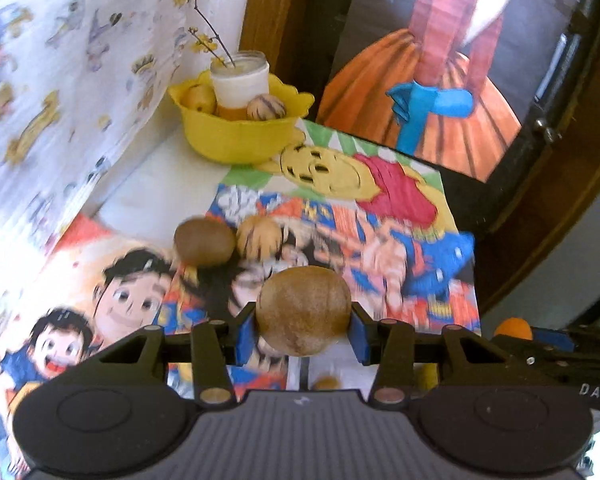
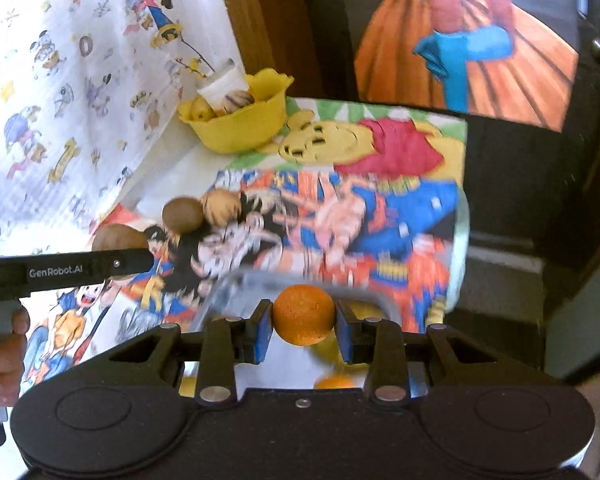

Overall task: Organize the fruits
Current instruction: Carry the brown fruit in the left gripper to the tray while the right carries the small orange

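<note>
My left gripper (image 1: 303, 334) is shut on a round brown fruit (image 1: 303, 310), held above the cartoon-print mat (image 1: 400, 216). My right gripper (image 2: 304, 334) is shut on a small orange (image 2: 304, 314). From the right wrist view, the left gripper (image 2: 134, 260) shows at the left with its brown fruit (image 2: 118, 238). On the mat lie another brown fruit (image 1: 205, 242) and a striped tan fruit (image 1: 259, 236), touching each other. A yellow bowl (image 1: 236, 136) at the back holds a yellow fruit (image 1: 199, 98) and a striped fruit (image 1: 266, 107).
A white jar (image 1: 240, 84) with a flowering twig stands in the bowl. A clear container (image 2: 236, 288) with yellow and orange fruit lies blurred beneath the right gripper. A patterned curtain (image 1: 60, 80) hangs on the left. A dark wooden frame (image 1: 540, 184) borders the table at the right.
</note>
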`<state>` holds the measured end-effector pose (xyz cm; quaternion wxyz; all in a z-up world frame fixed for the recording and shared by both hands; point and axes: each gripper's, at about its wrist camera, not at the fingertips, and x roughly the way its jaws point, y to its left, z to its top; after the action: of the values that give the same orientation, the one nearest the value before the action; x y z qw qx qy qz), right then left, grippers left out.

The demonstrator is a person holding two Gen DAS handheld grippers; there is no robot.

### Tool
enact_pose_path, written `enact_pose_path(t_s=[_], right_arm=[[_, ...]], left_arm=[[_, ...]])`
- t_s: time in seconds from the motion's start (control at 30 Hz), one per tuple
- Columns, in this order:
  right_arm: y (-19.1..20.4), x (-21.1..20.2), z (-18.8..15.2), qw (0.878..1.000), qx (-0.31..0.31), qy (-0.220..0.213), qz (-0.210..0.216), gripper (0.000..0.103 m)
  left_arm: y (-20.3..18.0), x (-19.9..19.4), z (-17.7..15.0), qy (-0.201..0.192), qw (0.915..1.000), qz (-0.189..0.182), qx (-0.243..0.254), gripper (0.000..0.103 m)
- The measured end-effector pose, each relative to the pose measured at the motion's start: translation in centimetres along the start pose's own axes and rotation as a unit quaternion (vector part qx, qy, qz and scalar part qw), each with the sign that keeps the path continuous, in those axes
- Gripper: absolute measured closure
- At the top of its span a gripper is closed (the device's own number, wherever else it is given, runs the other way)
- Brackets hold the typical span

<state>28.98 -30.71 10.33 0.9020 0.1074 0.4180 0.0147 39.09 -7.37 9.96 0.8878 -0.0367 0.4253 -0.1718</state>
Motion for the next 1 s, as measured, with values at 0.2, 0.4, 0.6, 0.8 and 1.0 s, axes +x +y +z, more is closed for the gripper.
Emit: enact_pose_path(t_s=[0.2,0.4,0.6,0.8,1.0], right_arm=[[1.0,-2.0,-5.7,0.998,0.05,0.012,-0.033,0.068],[2.0,-2.6,-10.6,0.994,0.082,0.027,-0.06,0.068],[2.8,-2.2,-13.4,0.992,0.101,0.047,-0.066,0.068],[3.2,-1.3,-14.6,0.992,0.097,0.051,-0.066,0.068],[3.4,-0.6,-14.6,0.994,0.055,0.049,-0.079,0.068]], left_arm=[[0.9,-2.5,-4.5,0.029,0.9993,-0.014,0.02,0.053],[0.9,-4.2,-8.9,0.063,0.9965,-0.028,0.046,0.053],[-0.1,-3.9,-12.6,0.101,0.9911,-0.045,0.074,0.053],[-1.2,-2.7,-14.4,0.135,0.9845,-0.054,0.098,0.052],[-2.0,-2.0,-14.0,0.135,0.9824,-0.053,0.118,0.052]])
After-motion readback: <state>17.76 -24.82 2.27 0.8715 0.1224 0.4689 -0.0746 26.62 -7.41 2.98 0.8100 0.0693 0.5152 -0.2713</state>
